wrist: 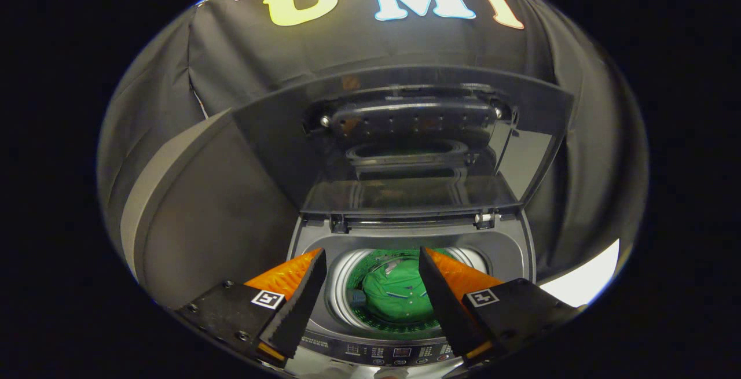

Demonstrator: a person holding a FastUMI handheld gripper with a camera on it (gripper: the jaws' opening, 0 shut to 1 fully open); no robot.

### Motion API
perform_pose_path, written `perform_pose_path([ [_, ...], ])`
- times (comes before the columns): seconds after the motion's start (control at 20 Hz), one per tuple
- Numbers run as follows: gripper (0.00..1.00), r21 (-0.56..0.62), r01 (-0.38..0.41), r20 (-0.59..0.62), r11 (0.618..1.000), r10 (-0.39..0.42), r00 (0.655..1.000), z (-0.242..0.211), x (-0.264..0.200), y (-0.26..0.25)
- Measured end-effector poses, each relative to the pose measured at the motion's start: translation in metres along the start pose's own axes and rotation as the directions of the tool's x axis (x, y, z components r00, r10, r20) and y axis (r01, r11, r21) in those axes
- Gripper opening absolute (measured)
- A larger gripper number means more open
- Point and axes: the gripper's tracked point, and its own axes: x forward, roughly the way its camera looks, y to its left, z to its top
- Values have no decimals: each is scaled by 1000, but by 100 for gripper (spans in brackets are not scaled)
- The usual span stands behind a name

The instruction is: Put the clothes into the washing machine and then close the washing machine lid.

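A small top-loading washing machine [312, 234] stands just ahead of my fingers. Its dark see-through lid [405, 147] is raised upright behind the drum opening. A green garment [396, 298] lies down inside the drum, seen between my two fingers and below them. My gripper [373, 263] hovers above the drum mouth with its fingers wide apart, open, and nothing between them. The machine's control panel [399, 353] runs along its front edge under my fingers.
A grey slanted panel [191, 217] stands to the left of the machine. Black cloth walls close in behind and on both sides. A bright white patch of surface [584, 280] shows at the machine's right.
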Motion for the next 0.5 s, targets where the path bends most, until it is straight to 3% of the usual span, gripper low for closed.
perform_pose_path([
  [0.5,98,-46,26,107,999,-21,994,45,-53,2],
])
